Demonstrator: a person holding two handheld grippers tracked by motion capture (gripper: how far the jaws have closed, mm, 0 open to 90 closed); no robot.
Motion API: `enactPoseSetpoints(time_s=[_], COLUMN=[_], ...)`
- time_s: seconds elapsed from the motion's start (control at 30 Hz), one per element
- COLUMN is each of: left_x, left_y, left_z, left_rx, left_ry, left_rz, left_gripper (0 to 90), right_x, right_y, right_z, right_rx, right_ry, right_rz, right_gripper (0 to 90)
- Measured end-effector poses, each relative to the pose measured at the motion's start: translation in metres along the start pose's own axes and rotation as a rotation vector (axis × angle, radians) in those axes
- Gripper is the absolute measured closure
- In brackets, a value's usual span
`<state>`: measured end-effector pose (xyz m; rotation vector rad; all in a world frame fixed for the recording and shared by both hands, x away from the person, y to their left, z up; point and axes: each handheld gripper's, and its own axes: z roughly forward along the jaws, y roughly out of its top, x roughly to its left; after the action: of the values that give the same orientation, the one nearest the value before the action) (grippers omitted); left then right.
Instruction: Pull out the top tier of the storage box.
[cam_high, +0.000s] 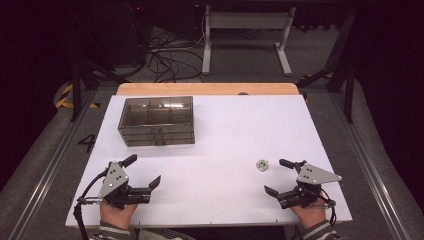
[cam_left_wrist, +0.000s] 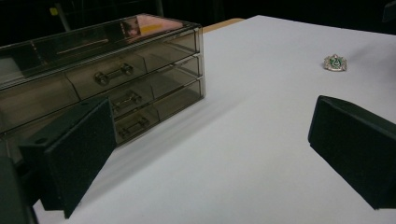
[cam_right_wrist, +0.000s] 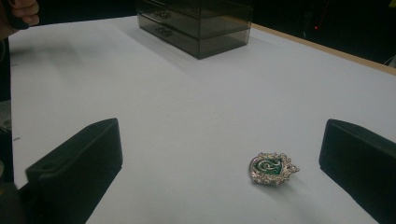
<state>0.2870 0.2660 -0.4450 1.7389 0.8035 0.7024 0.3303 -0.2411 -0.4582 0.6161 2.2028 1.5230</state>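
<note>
A smoky clear box of three shallow drawers (cam_high: 156, 120) stands at the back left of the white table; its handles face me in the left gripper view (cam_left_wrist: 112, 95). A small silver brooch with a green centre (cam_high: 262, 164) lies flat on the right side (cam_right_wrist: 272, 168) (cam_left_wrist: 335, 62). My left gripper (cam_high: 144, 172) rests open at the front left, nothing between its pads, pointing past the drawers. My right gripper (cam_high: 279, 176) is open at the front right, and the brooch lies just ahead of its far fingertip, untouched.
The white board (cam_high: 220, 130) covers a wooden table whose far edge (cam_high: 207, 88) shows behind it. Beyond are a white desk frame (cam_high: 247, 35), loose cables and dark stands on the floor. A hand (cam_right_wrist: 21, 11) shows in the right gripper view's top left.
</note>
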Motion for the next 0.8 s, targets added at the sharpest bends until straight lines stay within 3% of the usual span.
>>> enactPoseSetpoints(time_s=[0.07,0.2,0.37,0.8], left_x=[0.0,0.005,0.005,0.015], left_y=[0.001,0.003,0.008,0.024], left_z=[0.0,0.002,0.006,0.014], left_rx=[0.002,0.018,0.03,0.035], left_ry=[-0.003,-0.005,-0.003,-0.008], left_rz=[0.005,-0.049,-0.007,0.021], left_gripper=[2.3,4.1,5.2,6.8], right_x=[0.0,-0.005,-0.012,-0.01], right_y=[0.0,-0.003,-0.007,-0.008], right_z=[0.001,0.001,0.002,0.006], right_rx=[0.003,-0.002,-0.007,0.017], right_ry=[0.005,0.016,0.017,0.032], right_rz=[0.005,0.029,0.066,0.061], right_gripper=[0.5,1.7,1.9,2.3])
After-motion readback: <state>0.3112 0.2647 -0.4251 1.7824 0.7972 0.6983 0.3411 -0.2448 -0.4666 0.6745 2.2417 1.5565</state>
